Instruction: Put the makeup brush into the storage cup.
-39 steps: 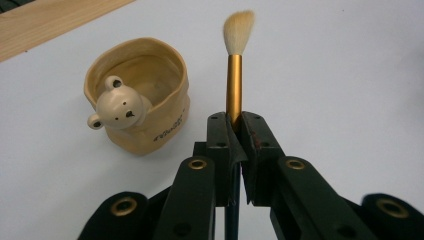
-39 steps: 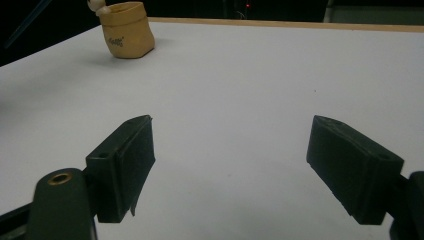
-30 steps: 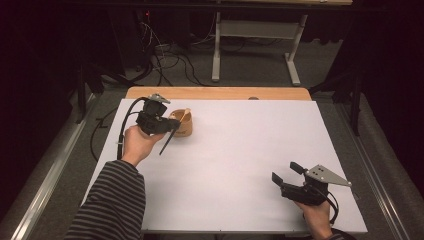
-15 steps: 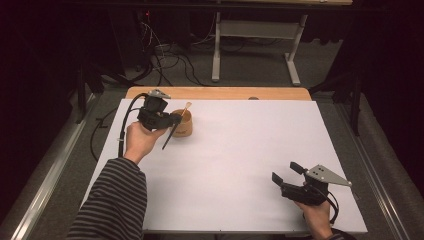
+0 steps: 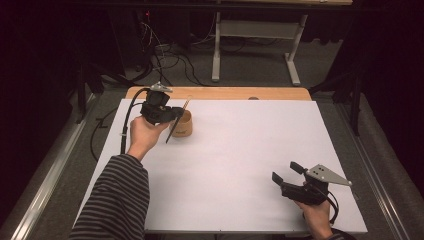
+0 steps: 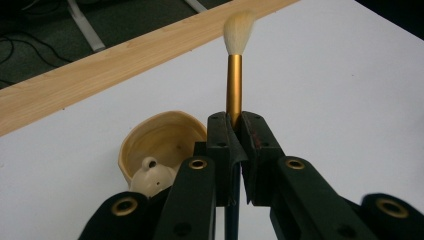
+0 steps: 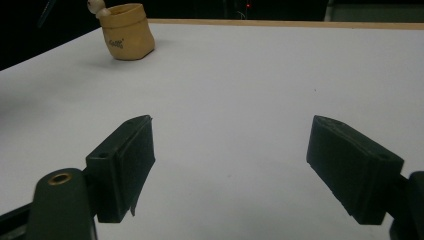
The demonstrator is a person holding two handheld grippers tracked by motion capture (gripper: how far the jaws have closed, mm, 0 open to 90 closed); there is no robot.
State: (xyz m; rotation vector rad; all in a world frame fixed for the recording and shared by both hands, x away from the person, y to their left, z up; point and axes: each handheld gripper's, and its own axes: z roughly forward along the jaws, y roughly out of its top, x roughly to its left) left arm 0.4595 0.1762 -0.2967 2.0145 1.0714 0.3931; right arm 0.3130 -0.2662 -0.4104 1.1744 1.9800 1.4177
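My left gripper (image 5: 172,116) (image 6: 235,125) is shut on a brush (image 6: 234,80) with a gold ferrule and a white bristle tip. In the high view the brush (image 5: 178,120) slants across the front of a small tan pot (image 5: 184,126) at the far left of the white sheet. From the left gripper view the pot (image 6: 160,142) lies just below and left of the jaws, a small cream figure at its rim. My right gripper (image 5: 286,176) (image 7: 227,170) stands open near the front right of the table, nothing between its jaws. The pot (image 7: 126,31) appears far off in the right gripper view.
The white sheet (image 5: 235,160) covers most of the table; a strip of bare wood (image 5: 225,93) runs along the far edge. A metal rail (image 5: 50,165) borders the left side. Cables and a table frame (image 5: 250,35) lie on the floor beyond.
The left hand has shifted slightly, bringing the brush up over the near side of the pot. The right hand and its gripper have stayed where they were.
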